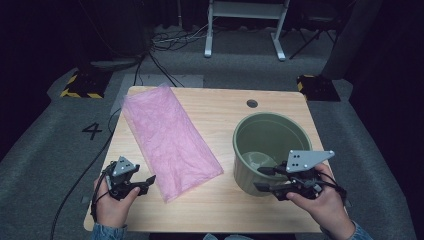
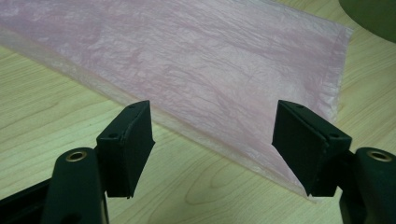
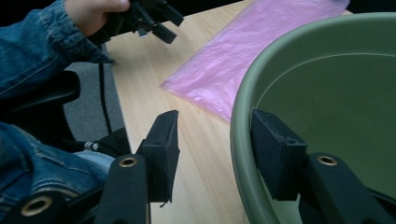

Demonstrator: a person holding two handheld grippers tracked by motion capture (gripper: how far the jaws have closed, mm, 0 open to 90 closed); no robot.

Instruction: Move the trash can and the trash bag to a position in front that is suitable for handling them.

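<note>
Seen from above: a light wooden table (image 1: pixel 215 205) on grey carpet, with dark surroundings that swallow most detail beyond it. Cut off at the bottom edge, two denim-sleeved forearms, each hand holding a black two-jaw gripper.

At the left, the left gripper (image 1: pixel 149 183) with jaws spread apart, holding nothing, pointed at the near corner of a flat, crinkled pink plastic bag (image 1: pixel 167 137). In the left gripper view, that bag (image 2: pixel 201 70) lying across the wood, its near edge running between the two pads, one corner hidden behind the right-hand pad; touching or just short of it, impossible to tell. Top right of that view, a dark green curve, too cropped to make out fully.

At the right, the right gripper (image 1: pixel 263 179) with jaws apart, straddling the near rim of a round olive-green bucket (image 1: pixel 300 132): one jaw inside, one outside, not closed on the wall. In the right gripper view, the bucket (image 3: pixel 327 93) cut off at right and bottom, its floor unseen; beyond it the bag (image 3: pixel 243 56), and at top left the other hand with its gripper, partly out of frame.

Bag lying diagonally on the left half of the table, just beside the bucket, not touching. Behind the bucket, a small round hole (image 1: pixel 252 104) in the tabletop. On the floor, black cables (image 1: pixel 155 60), yellow-and-black striped blocks (image 1: pixel 82 85), a painted "4" (image 1: pixel 92 131), and white frame legs (image 1: pixel 245 27) with their upper part cut off.
</note>
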